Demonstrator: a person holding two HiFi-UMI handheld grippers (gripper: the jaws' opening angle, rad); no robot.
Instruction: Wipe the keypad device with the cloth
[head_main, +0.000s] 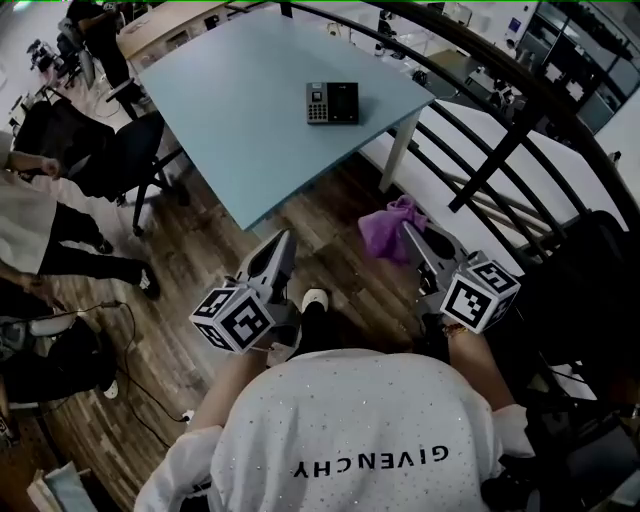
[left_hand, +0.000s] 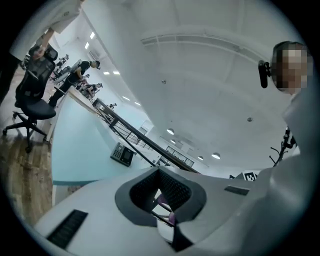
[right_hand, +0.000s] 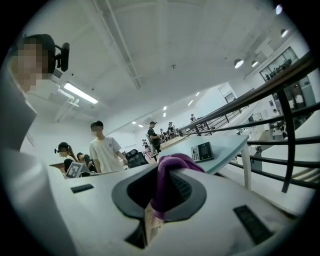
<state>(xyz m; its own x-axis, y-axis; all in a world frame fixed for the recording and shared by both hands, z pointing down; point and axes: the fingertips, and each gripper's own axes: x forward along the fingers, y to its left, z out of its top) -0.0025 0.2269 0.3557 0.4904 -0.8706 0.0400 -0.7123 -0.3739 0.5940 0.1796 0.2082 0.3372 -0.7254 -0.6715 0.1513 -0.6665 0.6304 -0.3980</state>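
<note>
The right gripper (head_main: 412, 232) pinches the purple cloth (head_main: 385, 230); the left gripper (head_main: 280, 245) is closed on nothing. The keypad device (head_main: 332, 102) lies unheld on the table (head_main: 240, 130), well ahead, so wiping may push it sliding.

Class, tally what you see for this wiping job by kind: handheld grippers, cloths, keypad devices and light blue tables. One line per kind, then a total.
Grippers: 2 (left gripper, right gripper)
Purple cloth: 1
Keypad device: 1
Light blue table: 1
Total: 5
</note>
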